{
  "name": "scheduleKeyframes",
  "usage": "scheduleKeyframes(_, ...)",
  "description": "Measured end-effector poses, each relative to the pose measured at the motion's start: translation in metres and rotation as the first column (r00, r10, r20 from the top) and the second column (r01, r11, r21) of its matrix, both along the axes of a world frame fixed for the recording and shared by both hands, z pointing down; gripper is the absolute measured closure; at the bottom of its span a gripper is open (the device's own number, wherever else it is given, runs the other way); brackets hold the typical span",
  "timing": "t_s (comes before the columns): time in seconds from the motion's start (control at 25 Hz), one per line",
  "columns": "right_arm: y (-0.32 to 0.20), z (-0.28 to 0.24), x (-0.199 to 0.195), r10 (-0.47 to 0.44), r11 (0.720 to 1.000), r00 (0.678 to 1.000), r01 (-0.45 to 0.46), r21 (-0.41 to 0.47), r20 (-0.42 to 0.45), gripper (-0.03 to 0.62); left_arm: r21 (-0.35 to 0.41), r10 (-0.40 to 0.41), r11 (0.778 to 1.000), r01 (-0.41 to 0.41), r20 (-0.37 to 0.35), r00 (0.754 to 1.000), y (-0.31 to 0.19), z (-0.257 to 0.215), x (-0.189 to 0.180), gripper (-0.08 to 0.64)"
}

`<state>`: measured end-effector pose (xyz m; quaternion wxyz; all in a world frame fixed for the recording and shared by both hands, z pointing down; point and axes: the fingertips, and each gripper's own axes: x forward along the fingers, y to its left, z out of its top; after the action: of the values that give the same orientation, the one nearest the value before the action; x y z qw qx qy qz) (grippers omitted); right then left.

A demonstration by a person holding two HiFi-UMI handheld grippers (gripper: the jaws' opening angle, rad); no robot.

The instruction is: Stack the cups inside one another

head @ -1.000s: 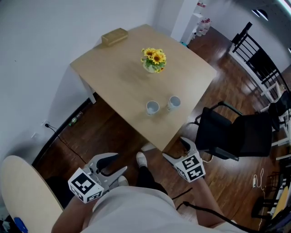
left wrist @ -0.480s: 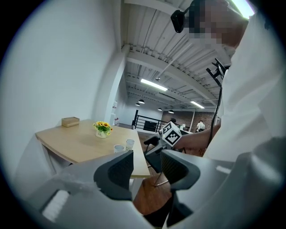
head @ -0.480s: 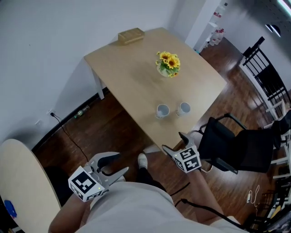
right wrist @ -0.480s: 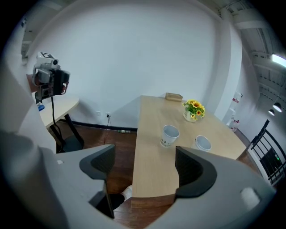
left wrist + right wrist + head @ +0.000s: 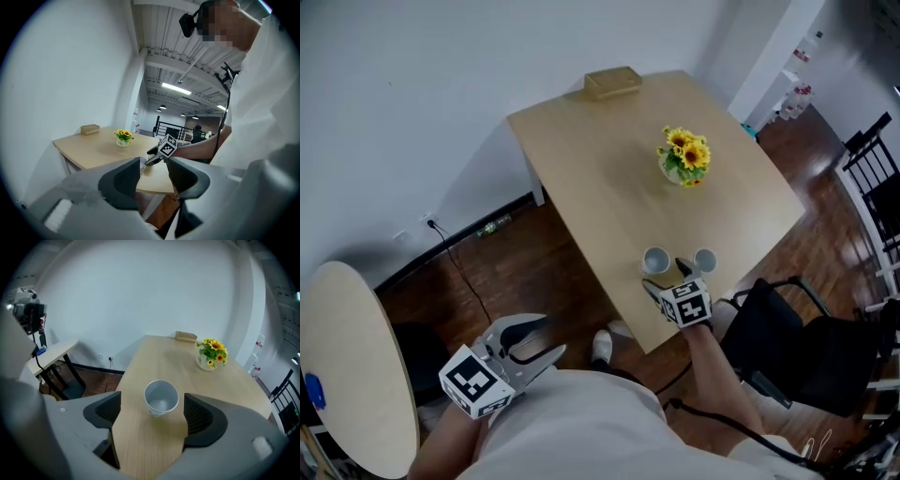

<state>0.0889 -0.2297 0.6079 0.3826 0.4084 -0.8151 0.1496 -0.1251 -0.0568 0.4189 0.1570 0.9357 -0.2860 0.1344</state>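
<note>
Our right gripper (image 5: pixel 664 277) has come up from beside our legs to the light wooden table's (image 5: pixel 600 169) near edge. Its jaws are wide and lined up on the left small white cup (image 5: pixel 655 260) without touching it. The second white cup (image 5: pixel 705 260) stands at its 3 o'clock, so we judge the first grasp comes next. Our left gripper (image 5: pixel 539 339) hangs low, jaws apart and empty. A pot of sunflowers (image 5: pixel 683 157) sits at 12 o'clock, above a dark wooden floor (image 5: pixel 506 272).
</note>
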Motion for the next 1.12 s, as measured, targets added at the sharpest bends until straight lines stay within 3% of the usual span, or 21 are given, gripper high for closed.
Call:
scheduleKeyframes(0.36,-0.038,0.048,-0.009,-0.108,0.988,0.994,0.108,-0.108,0.010,0.181,-0.037,-0.059,0.998,0.059,0.023,0.998,-0.034,0.003,0.024,0.357)
scheduleKeyframes(0.48,-0.035,0.047,-0.014,-0.145,0.983,0.989,0.147,-0.106,0.029,0.219,-0.039,-0.067,0.997,0.068,0.027,0.997,-0.042,0.002,0.032,0.357)
scheduleKeyframes(0.84,-0.023,-0.020,-0.023,-0.217,0.975,0.972,0.221,-0.026,0.095,0.221,-0.058,-0.005,0.998,0.007,0.031,1.000,-0.067,0.004,0.065,0.357)
scheduleKeyframes(1.12,-0.028,-0.077,0.025,-0.169,0.986,0.978,0.169,0.015,0.118,0.221,-0.070,0.093,0.993,-0.091,0.021,0.995,-0.088,0.007,0.109,0.357)
